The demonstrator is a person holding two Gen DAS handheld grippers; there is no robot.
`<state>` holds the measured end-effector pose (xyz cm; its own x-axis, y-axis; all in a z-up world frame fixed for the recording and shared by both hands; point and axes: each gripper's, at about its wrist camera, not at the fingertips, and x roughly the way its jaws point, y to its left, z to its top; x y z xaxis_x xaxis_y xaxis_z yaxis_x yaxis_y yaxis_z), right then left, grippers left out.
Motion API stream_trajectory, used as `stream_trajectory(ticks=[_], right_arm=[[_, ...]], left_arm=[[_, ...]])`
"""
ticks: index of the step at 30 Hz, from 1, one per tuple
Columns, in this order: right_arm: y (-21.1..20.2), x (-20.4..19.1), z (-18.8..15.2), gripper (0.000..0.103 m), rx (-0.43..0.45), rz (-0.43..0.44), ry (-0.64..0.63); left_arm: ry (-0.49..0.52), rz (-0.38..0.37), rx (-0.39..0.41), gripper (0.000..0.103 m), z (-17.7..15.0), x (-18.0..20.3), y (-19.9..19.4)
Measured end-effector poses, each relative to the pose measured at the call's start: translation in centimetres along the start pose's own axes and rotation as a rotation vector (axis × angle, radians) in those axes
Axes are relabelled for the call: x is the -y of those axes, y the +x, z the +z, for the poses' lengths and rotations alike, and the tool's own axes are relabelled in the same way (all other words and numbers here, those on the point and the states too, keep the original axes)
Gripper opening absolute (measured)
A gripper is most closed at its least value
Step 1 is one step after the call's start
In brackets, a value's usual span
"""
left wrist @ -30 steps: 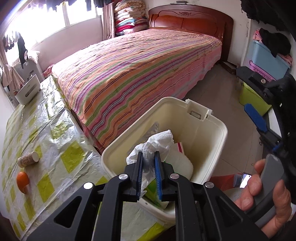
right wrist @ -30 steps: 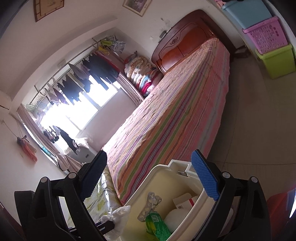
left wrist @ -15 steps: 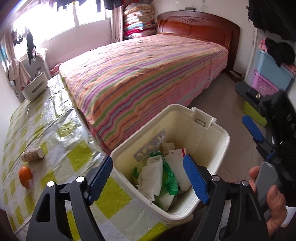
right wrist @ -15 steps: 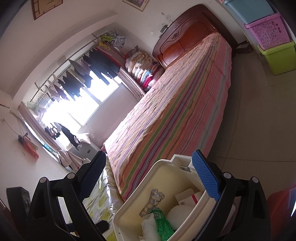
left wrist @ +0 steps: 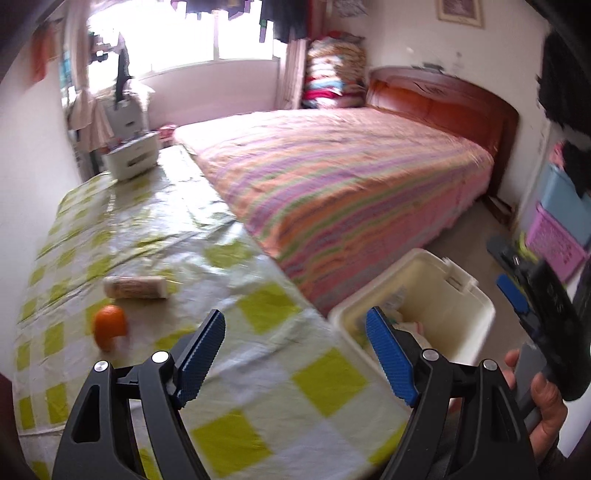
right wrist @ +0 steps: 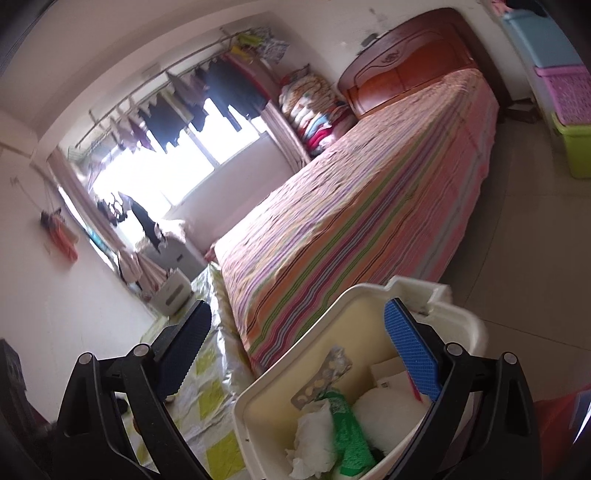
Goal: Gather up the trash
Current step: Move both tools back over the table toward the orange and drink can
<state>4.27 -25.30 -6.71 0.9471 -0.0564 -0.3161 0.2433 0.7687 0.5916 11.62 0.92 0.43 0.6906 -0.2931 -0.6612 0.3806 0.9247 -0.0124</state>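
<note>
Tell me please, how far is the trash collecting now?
Done: crumpled white tissue, green wrapper and silver pill blister lie in the cream plastic bin. In hand: nothing; the left gripper and right gripper are both open and empty. Left: an orange peel-like piece and a small lying paper-wrapped cylinder remain on the yellow-checked tablecloth.

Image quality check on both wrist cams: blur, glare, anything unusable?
Left wrist: motion smear on the orange and bed, window blown out. Right wrist: bin rim slightly soft, trash readable, window clipped; strong fisheye in both.
</note>
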Motion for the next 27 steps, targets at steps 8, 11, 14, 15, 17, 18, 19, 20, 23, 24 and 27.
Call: stream_trajectory(ticks=[8, 11, 14, 15, 17, 18, 19, 20, 23, 24, 27], right_arm=[[1.4, -5.9, -2.7, 0.093, -0.08, 0.079, -0.138], [2.1, -8.9, -4.4, 0.093, -0.151, 0.185, -0.223], [3.0, -12.7, -6.2, 0.093, -0.246, 0.306, -0.354], [3.3, -14.0, -6.9, 0.093, -0.278, 0.346, -0.406], [3.9, -16.7, -8.0, 0.093, -0.324, 0.413, -0.524], [4.3, -18.1, -8.4, 0.092, -0.345, 0.438, -0.581], [4.9, -19.3, -8.6, 0.092, -0.367, 0.468, -0.634], [5.6, -20.6, -8.7, 0.091, -0.39, 0.497, -0.684], [8.7, -24.4, -9.2, 0.079, -0.471, 0.557, -0.843], [10.1, -25.5, -9.5, 0.077, -0.507, 0.565, -0.89], [14.6, -28.5, -10.7, 0.064, -0.63, 0.562, -1.016]], left_arm=[[-0.047, 0.086, 0.056, 0.076, 1.3, -8.3, -1.1], [-0.041, 0.089, 0.044, 0.076, 0.6, -11.8, -1.2], [-0.013, 0.058, 0.031, 0.076, -1.4, -15.1, -1.4], [-0.017, 0.048, 0.033, 0.076, -1.9, -15.8, -1.5], [-0.045, 0.054, 0.016, 0.076, -2.8, -17.6, -1.1], [-0.061, 0.061, 0.002, 0.076, -3.0, -18.3, -0.9], [-0.08, 0.049, -0.004, 0.076, -3.3, -19.1, -1.0], [-0.099, 0.024, -0.009, 0.076, -3.5, -19.7, -1.2], [-0.126, 0.011, 0.01, 0.076, -4.1, -20.8, -2.2], [-0.132, 0.009, 0.016, 0.076, -4.3, -21.2, -2.5], [-0.142, 0.003, 0.019, 0.076, -4.8, -21.8, -2.9]])
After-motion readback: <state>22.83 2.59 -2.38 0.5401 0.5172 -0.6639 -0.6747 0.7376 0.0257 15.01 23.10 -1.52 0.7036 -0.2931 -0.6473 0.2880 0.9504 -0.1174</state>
